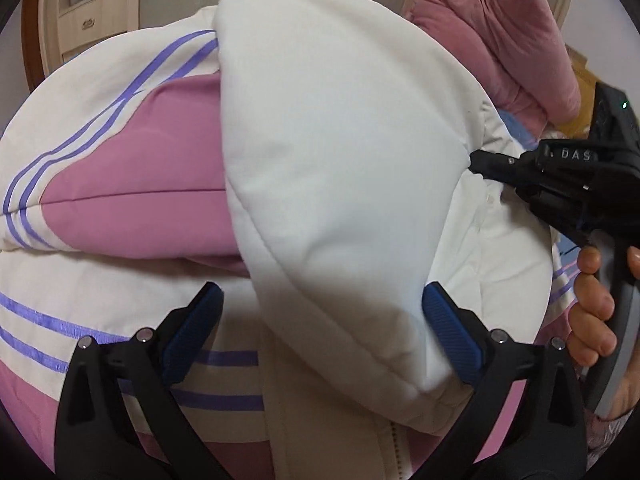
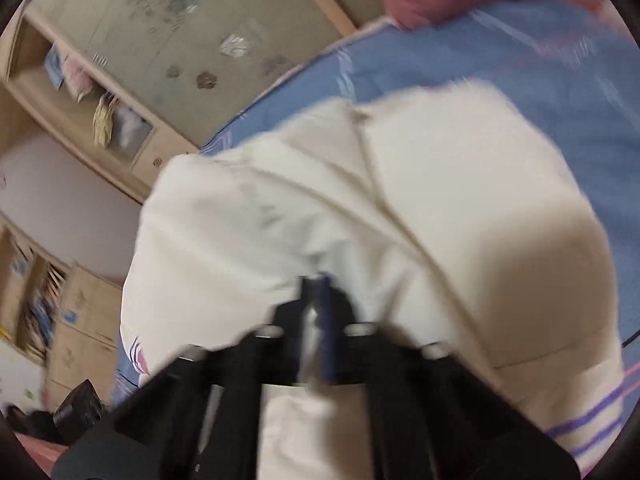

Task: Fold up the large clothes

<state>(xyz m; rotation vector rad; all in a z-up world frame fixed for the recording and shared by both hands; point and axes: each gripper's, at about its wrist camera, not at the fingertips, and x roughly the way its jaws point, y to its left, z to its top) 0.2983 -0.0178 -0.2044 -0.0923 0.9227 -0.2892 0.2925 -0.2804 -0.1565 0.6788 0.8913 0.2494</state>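
Observation:
A large padded jacket, white and pink with purple stripes, lies spread on the bed. Its white hood is folded over the body. My left gripper is open, its blue pads either side of the hood's lower end, not gripping it. My right gripper enters from the right and is shut on the hood's edge. In the blurred right wrist view my right gripper is shut on the white jacket fabric.
A crumpled pink garment lies at the back right. The bed has a blue sheet. A wardrobe with glass doors and shelves stand behind the bed. Cardboard boxes stand at the left.

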